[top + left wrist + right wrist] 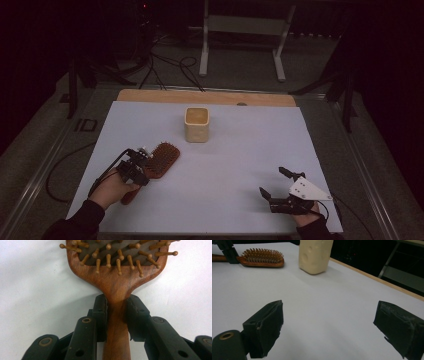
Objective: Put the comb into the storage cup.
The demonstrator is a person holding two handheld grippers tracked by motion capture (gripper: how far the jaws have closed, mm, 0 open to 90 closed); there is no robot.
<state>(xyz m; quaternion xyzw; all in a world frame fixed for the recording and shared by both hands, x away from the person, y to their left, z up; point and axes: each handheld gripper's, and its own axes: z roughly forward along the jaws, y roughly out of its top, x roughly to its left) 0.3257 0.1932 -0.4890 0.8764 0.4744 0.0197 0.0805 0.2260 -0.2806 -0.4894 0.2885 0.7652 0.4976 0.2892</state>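
A wooden paddle hairbrush (pixel 162 157) lies bristles up on the white table top (pixel 240 150), left of centre. My left gripper (pixel 142 165) is shut on its handle just below the head. In the left gripper view both black pads press the neck of the hairbrush (pixel 117 282) from either side, with the left gripper (pixel 117 302) low over the sheet. My right gripper (pixel 272 180) rests near the front right of the table, open, with nothing between its jaws. The right gripper view looks past the right gripper (pixel 329 322) toward the hairbrush (pixel 262 257).
A cream square holder (pixel 196 125) with round dimples stands upright behind the brush, near the table's middle back; the holder (pixel 315 255) is also ahead of the right gripper. A wooden strip (pixel 205 96) edges the far side. Cables and a metal stand lie on the floor beyond.
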